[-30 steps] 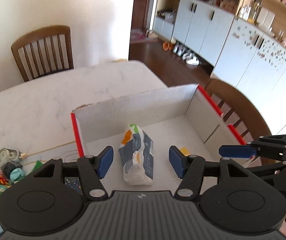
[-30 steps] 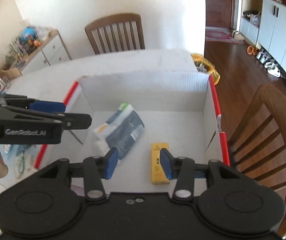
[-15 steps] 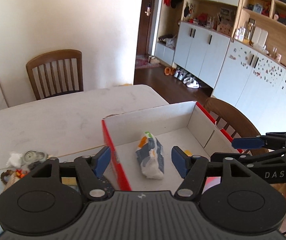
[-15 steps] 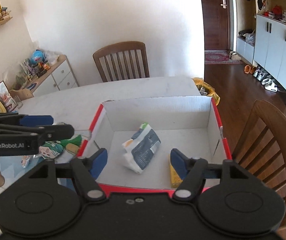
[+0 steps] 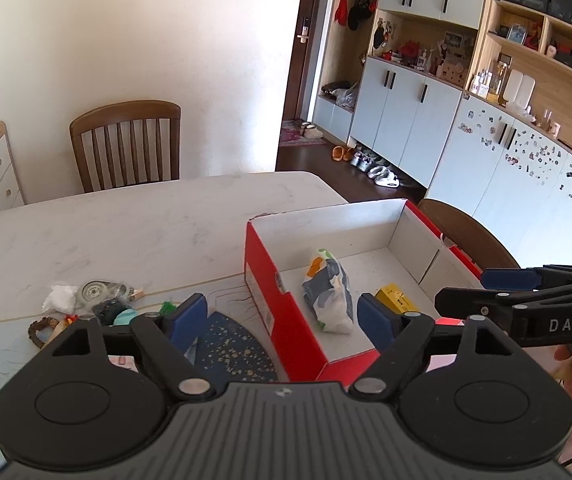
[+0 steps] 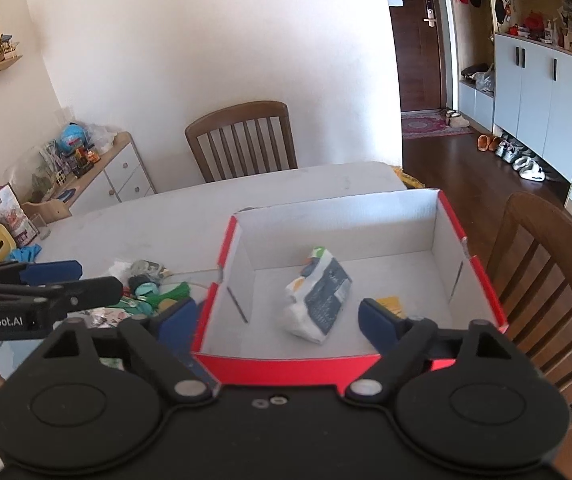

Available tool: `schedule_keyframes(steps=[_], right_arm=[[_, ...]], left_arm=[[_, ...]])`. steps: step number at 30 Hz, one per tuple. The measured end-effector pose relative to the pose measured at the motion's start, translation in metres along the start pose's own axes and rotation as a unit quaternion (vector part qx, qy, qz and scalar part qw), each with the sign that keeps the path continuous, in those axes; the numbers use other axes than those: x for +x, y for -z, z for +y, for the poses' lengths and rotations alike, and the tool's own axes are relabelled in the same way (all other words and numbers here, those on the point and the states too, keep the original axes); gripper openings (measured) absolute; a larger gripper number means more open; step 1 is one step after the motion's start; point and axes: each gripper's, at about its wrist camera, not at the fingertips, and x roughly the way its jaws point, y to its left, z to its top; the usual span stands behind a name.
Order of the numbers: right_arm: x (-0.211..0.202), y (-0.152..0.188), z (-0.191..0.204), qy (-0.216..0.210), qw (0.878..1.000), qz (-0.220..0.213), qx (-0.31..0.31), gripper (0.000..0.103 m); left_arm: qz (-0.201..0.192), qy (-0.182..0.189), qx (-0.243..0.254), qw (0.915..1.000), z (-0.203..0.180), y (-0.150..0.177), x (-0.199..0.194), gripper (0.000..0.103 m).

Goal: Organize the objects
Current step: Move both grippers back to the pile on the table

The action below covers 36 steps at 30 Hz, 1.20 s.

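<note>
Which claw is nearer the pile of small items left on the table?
Left. The left claw hangs right beside the pile of small items; the right claw is over the red box, farther off.

Looking at a lived-in home, dining area opening onto an entry hall. Marble-look dining table (image 5: pixel 133 224) is sitting between wooden slat-back chairs (image 5: pixel 125 144). Shoes and slippers (image 5: pixel 370 164) are lying on the dark wood floor under a run of pale built-in cabinets (image 5: pixel 418 120), whose doors are carrying stickers or magnets. Open wooden shelves (image 5: pixel 542 44) above are holding framed photos, bottles and trinkets. Bags and red clothing are hanging by the brown front door (image 6: pixel 418 40), a small rug (image 6: pixel 430 125) lying before it. A low drawer unit (image 6: pixel 117 172) is piled with toys and a globe.
</note>
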Motion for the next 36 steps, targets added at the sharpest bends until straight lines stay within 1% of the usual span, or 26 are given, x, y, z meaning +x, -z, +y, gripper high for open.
schedule_keyframes(steps=[2, 4, 6, 8, 9, 13, 15, 18, 20, 26, 32, 36], right_arm=[[-0.001, 0.002, 0.008, 0.000, 1.000, -0.007, -0.001, 0.096], [-0.001, 0.003, 0.016, -0.002, 1.000, -0.012, -0.003, 0.098], [-0.001, 0.004, 0.026, -0.004, 1.000, -0.015, -0.006, 0.098], [0.002, 0.005, 0.035, -0.009, 1.000, -0.013, -0.009, 0.098], [0.003, 0.005, 0.040, -0.011, 1.000, -0.011, -0.010, 0.098], [0.008, 0.007, 0.058, -0.015, 1.000, -0.010, -0.014, 0.098], [0.011, 0.008, 0.066, -0.013, 1.000, -0.009, -0.016, 0.098], [0.015, 0.010, 0.078, -0.013, 1.000, -0.006, -0.023, 0.098], [0.019, 0.013, 0.086, -0.016, 1.000, -0.002, -0.026, 0.098], [0.029, 0.019, 0.109, -0.025, 0.999, 0.006, -0.043, 0.097], [0.046, 0.023, 0.130, -0.032, 0.998, 0.015, -0.051, 0.097], [0.061, 0.023, 0.142, -0.036, 0.997, 0.022, -0.058, 0.097]], left_arm=[[-0.002, 0.001, 0.003, 1.0000, 0.006, 0.003, -0.003, 0.087], [-0.004, 0.002, 0.005, 1.0000, 0.012, 0.008, -0.007, 0.091], [-0.007, 0.000, 0.006, 1.0000, 0.018, 0.012, -0.011, 0.094], [-0.011, -0.001, 0.012, 0.9999, 0.024, 0.017, -0.015, 0.101], [-0.012, -0.003, 0.013, 0.9998, 0.028, 0.020, -0.016, 0.102], [-0.011, 0.001, -0.004, 0.9999, 0.050, 0.029, -0.023, 0.103], [-0.018, 0.003, -0.008, 0.9998, 0.060, 0.033, -0.027, 0.103], [-0.030, -0.006, -0.003, 0.9995, 0.072, 0.042, -0.035, 0.103], [-0.032, -0.012, -0.004, 0.9994, 0.080, 0.046, -0.038, 0.103], [-0.032, -0.016, -0.036, 0.9987, 0.112, 0.061, -0.049, 0.103], [-0.045, -0.051, -0.047, 0.9966, 0.142, 0.073, -0.057, 0.103], [-0.039, -0.061, -0.048, 0.9962, 0.162, 0.079, -0.054, 0.103]])
